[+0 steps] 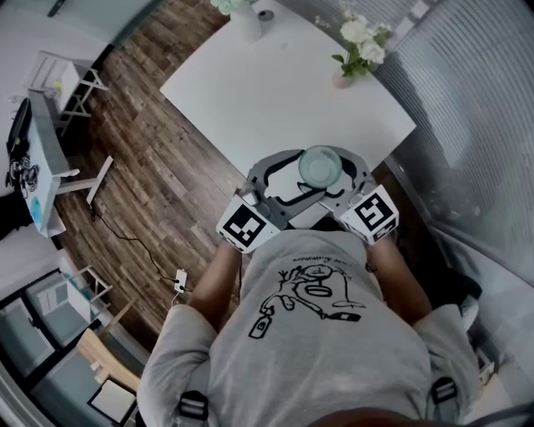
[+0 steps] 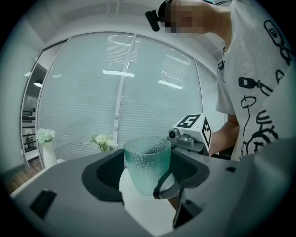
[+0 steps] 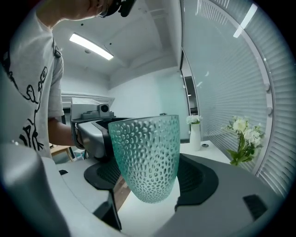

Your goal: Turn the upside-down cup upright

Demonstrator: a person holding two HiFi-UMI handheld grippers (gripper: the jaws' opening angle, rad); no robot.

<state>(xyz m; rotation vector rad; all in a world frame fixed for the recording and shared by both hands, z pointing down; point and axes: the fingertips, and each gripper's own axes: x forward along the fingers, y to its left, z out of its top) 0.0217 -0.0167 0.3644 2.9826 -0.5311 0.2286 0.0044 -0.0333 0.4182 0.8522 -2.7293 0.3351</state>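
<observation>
The cup (image 1: 321, 165) is pale green dimpled glass and stands mouth up, held over the near edge of the white table (image 1: 250, 83). My right gripper (image 1: 338, 179) is shut on it; in the right gripper view the cup (image 3: 145, 157) fills the gap between the jaws of the right gripper (image 3: 150, 185). My left gripper (image 1: 279, 179) faces it from the other side, open. In the left gripper view the cup (image 2: 147, 164) sits ahead of the left gripper (image 2: 145, 180) with its rim level. A finger (image 2: 167, 185) of the right gripper lies against its lower side.
A white vase (image 1: 246, 21) and a pot of white flowers (image 1: 359, 42) stand at the table's far edge. A blind-covered glass wall (image 1: 467, 100) runs along the right. Wooden floor (image 1: 150, 158) and a cable lie to the left.
</observation>
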